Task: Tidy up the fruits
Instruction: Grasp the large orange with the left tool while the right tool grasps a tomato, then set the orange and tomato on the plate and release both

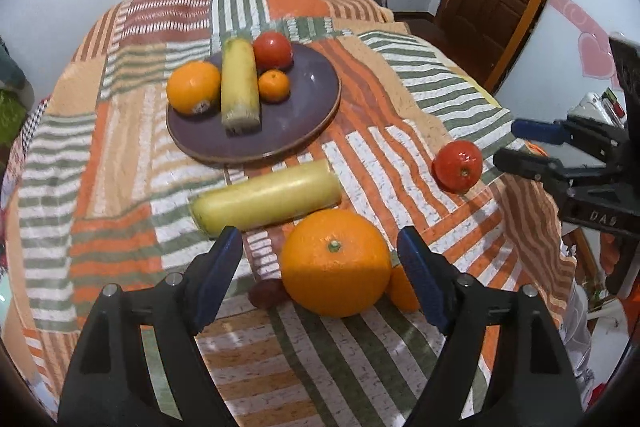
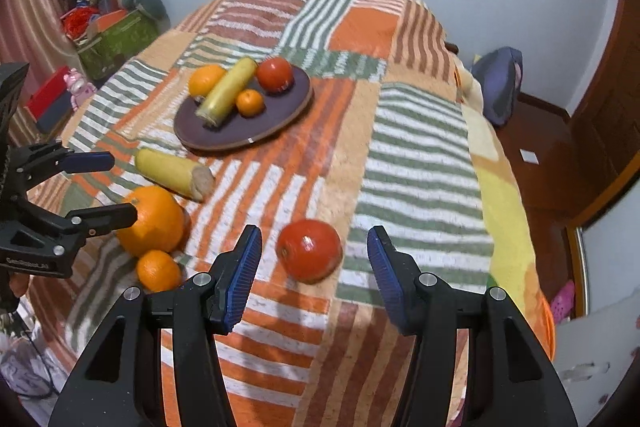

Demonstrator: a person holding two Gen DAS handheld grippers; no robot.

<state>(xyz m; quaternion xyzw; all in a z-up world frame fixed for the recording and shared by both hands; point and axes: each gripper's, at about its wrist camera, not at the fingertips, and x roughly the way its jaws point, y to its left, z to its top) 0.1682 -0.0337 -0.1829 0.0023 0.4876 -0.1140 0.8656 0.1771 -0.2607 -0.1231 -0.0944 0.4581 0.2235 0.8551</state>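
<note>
On the striped patchwork blanket [image 2: 420, 155], the dark purple plate [image 1: 304, 115] holds an orange, a yellow corn cob, a tomato and a small mandarin. Nearer than the plate, the left gripper [image 1: 320, 251] stands apart around a large orange [image 1: 335, 263] without touching it, a second corn cob [image 1: 264, 199] lying between that orange and the plate. To the right of the plate, the right gripper [image 2: 314, 251] stands apart with a loose tomato [image 2: 310, 250] between its blue pads [image 2: 244, 273], untouched.

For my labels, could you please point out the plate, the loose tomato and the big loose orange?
plate [image 1: 298, 115]: left wrist view, bare surface.
tomato [image 2: 310, 251]: right wrist view, middle.
orange [image 1: 335, 267]: left wrist view, middle.
</note>
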